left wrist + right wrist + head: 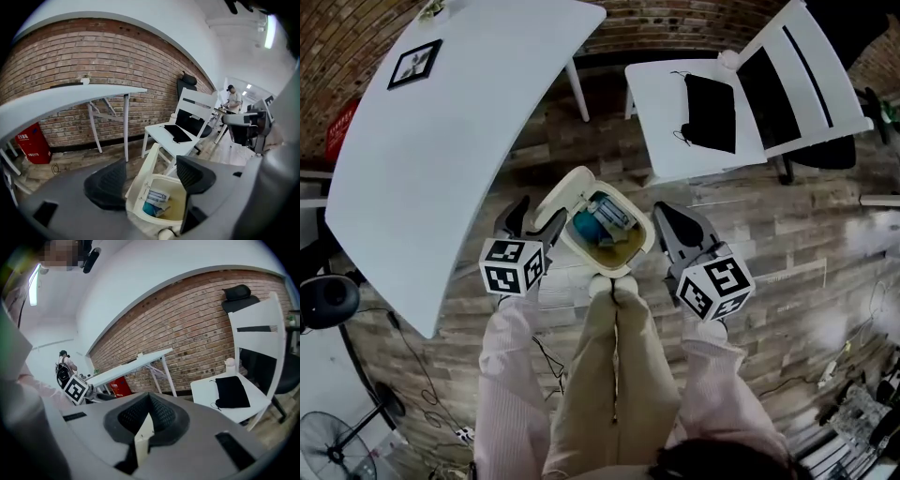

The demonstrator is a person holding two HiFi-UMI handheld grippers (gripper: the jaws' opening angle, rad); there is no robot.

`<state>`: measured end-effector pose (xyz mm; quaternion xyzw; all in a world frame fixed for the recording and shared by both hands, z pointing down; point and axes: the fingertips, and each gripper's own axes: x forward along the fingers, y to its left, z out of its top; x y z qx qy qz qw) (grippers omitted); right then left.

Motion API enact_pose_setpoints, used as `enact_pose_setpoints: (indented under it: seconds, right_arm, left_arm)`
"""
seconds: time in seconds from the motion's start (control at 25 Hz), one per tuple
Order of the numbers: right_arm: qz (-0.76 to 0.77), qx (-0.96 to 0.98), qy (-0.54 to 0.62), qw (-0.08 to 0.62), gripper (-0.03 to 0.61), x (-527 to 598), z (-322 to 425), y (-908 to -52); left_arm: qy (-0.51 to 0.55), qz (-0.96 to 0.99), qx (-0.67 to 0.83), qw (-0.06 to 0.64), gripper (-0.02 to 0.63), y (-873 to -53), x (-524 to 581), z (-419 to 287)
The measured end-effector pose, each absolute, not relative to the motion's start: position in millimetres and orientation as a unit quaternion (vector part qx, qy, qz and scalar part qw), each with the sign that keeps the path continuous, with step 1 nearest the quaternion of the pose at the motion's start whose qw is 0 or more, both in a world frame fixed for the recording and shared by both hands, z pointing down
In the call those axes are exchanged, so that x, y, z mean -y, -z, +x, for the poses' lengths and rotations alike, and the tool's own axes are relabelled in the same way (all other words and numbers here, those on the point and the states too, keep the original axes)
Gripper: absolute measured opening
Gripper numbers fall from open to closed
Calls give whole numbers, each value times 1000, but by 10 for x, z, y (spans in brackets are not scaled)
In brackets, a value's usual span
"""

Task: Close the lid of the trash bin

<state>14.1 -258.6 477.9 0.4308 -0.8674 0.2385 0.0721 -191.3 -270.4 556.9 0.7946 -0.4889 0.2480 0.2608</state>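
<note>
We judge the raised lid [565, 190] of the trash bin [648, 236] light, stiff plastic, best pushed at its free edge; the left gripper [540, 212], left of the bin, has jaws spread, the right gripper [662, 211] jaws pressed together.

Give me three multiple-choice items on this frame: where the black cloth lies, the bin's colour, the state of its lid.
1. Where does the black cloth lie?
A. on the table
B. on the chair
C. on the floor
2. What colour is the bin?
A. cream
B. green
C. black
3. How does the lid stand?
A. shut flat
B. raised, bin open
C. off, on the floor
Key: 1 B, it rests on the white seat; 2 A, walls and lid are cream; 3 B, it stands up at the rim and litter inside shows.
</note>
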Motion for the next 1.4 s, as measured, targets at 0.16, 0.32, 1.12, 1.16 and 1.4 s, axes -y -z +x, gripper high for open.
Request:
enact_pose_setpoints:
  seconds: [0.16,0.32,1.12,1.16,1.4]
  right_arm:
    - [437,860,-250,75,3,2561,149,-4987]
    - [444,856,-255,76,3,2560,159,-5106]
    - [480,833,-268,65,3,2303,326,-5228]
    - [482,832,-267,64,3,2284,332,-5228]
    - [493,826,-268,59,3,2153,386,-5220]
  left_arm:
    - [-265,797,475,265,325,-5782,2752,-1932]
    - [-277,798,462,270,328,-5947,2775,-1930]
    - [-297,819,412,267,328,-6099,2554,-1678]
    - [-296,821,409,268,328,-6101,2525,-1654]
    - [-289,830,391,273,327,-6113,2337,-1471]
